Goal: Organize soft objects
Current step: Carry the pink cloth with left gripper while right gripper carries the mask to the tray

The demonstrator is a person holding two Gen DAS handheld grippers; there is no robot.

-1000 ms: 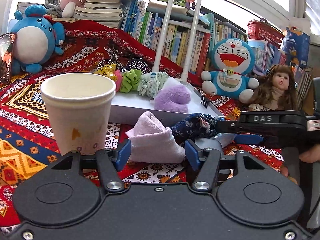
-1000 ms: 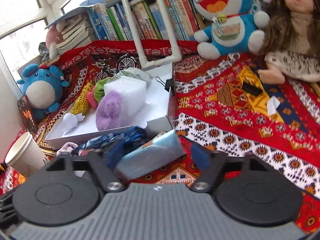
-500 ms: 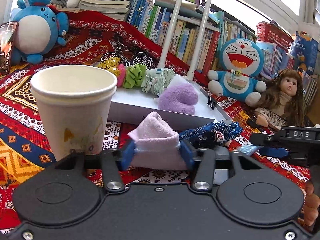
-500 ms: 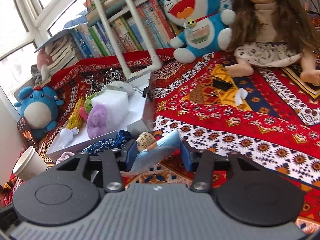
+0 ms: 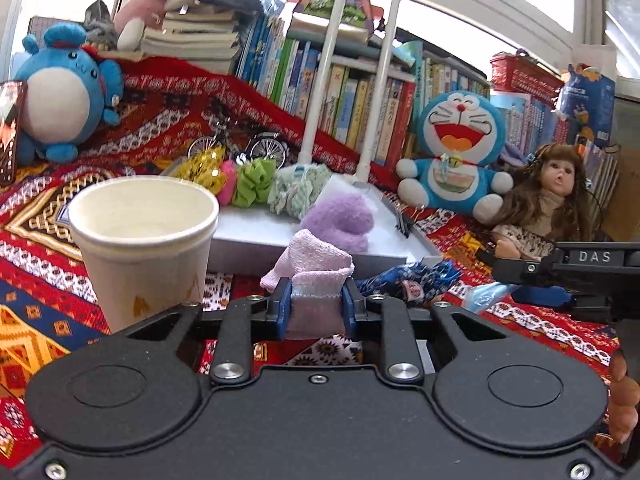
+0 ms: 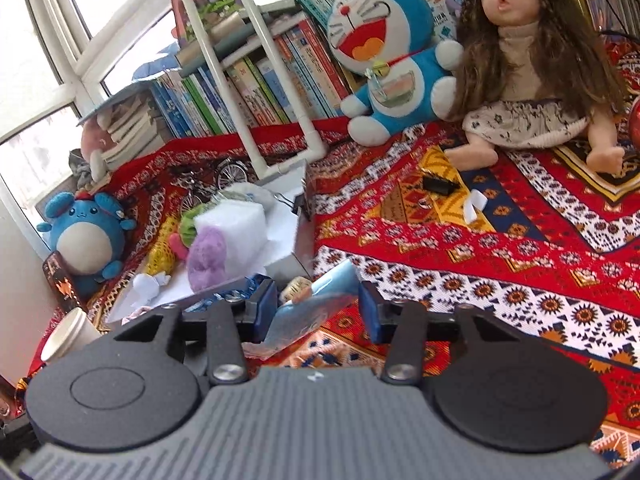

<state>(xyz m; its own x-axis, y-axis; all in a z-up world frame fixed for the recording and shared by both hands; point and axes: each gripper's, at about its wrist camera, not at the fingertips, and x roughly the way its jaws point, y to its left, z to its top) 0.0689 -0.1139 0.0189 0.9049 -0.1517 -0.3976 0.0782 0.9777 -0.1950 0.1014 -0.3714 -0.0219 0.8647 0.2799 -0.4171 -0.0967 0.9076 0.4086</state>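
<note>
A pink sock-like cloth (image 5: 316,268) lies in front of the white tray (image 5: 280,240), and my left gripper (image 5: 316,300) is shut on its near end. To its right lies a dark blue patterned cloth (image 5: 404,280). In the right wrist view my right gripper (image 6: 318,308) has a light blue cloth (image 6: 308,312) between its blue pads. Its jaws are closing and both pads touch the cloth. That gripper (image 5: 520,282) also shows at the right edge of the left wrist view. The tray holds a purple fluffy piece (image 5: 340,220), several scrunchies (image 5: 256,182) and a white foam block (image 6: 236,232).
A paper cup (image 5: 144,240) stands close to the left of my left gripper. A Doraemon plush (image 5: 456,160), a doll (image 5: 552,196) and a round blue plush (image 5: 64,92) sit on the patterned red blanket (image 6: 500,264). Books and a white pipe frame (image 5: 320,92) line the back.
The left jaws have closed onto the pink cloth. The right jaws have closed in on the light blue cloth, and the right gripper has drifted to the right and slightly up.
</note>
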